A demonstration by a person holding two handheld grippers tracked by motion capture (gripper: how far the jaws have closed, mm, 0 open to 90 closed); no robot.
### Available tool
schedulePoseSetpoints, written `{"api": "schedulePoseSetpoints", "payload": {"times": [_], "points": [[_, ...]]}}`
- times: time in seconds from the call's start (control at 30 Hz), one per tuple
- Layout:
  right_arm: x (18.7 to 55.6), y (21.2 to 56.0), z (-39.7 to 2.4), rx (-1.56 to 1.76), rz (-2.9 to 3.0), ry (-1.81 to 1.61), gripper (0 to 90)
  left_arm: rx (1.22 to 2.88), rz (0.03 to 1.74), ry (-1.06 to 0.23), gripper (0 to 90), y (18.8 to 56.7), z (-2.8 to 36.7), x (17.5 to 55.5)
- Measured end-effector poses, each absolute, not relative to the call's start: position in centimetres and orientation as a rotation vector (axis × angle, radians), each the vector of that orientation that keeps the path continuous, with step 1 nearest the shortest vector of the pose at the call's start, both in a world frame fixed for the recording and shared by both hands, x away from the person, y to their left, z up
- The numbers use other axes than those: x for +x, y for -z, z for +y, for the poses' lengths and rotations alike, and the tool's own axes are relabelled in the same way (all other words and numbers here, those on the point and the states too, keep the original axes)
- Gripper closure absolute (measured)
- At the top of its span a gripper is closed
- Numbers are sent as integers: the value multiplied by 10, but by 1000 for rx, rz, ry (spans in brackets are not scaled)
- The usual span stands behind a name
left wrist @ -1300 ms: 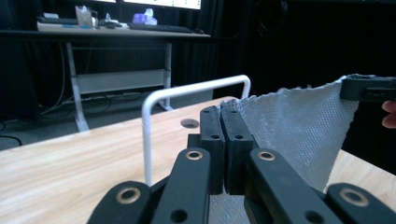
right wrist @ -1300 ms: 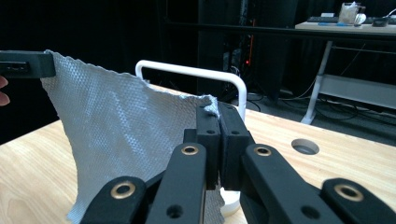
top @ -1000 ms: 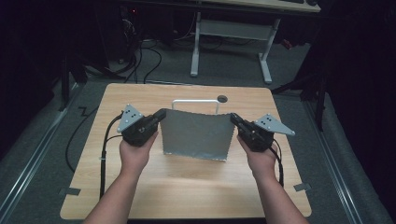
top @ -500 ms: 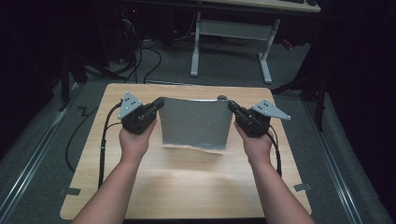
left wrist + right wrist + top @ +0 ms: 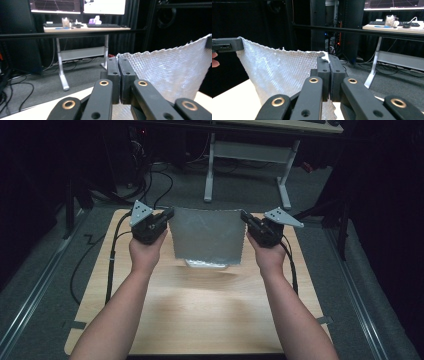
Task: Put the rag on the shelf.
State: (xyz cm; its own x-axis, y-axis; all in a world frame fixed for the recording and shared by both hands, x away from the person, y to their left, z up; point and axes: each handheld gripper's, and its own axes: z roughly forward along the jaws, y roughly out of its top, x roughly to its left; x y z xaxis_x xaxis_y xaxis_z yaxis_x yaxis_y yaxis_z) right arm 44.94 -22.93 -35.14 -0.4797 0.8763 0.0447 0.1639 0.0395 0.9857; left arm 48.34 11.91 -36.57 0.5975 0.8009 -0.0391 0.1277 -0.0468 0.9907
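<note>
The table (image 5: 200, 320) sits bare and pale under the lights, and above its far half hangs the cloth (image 5: 207, 237), a grey-white waffle-weave sheet held up by its two top corners. Its lower edge droops to about six o'clock of the hands, just brushing or just off the tabletop; I cannot tell which.

The left gripper (image 5: 167, 215) has its jaws pressed together on the cloth's top-left corner, and the right gripper (image 5: 246, 218) pinches the top-right corner the same way. In the left gripper view the weave runs away toward three o'clock from the left gripper (image 5: 119, 75).

To do this lift well, I'd judge both hands should rise together and level, keeping the top edge taut so the cloth hangs flat, with neither corner slipping out of its pinch.

Against the earlier frames, both hands have carried on toward twelve o'clock, further up the table and a little higher, and more of the cloth now hangs free, where before it lay lower.
</note>
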Motion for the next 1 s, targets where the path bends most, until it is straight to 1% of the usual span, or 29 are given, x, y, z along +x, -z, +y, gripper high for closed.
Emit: {"api": "schedulePoseSetpoints", "payload": {"times": [0.2, 0.3, 0.43, 0.7, 1.0], "points": [[475, 350, -229, 1092, 1708, -1469, 894, 1555, 813, -673, 894, 364, 117, 500], [481, 350, -229, 1100, 1710, -1458, 894, 1539, 822, -678, 894, 365, 116, 507], [490, 352, -227, 1101, 1731, -1414, 894, 1571, 847, -683, 894, 372, 113, 517], [502, 358, -229, 1130, 1761, -1370, 893, 1606, 882, -626, 893, 384, 111, 531], [512, 382, -234, 1190, 1831, -1338, 893, 1685, 920, -544, 893, 413, 111, 535]]}}
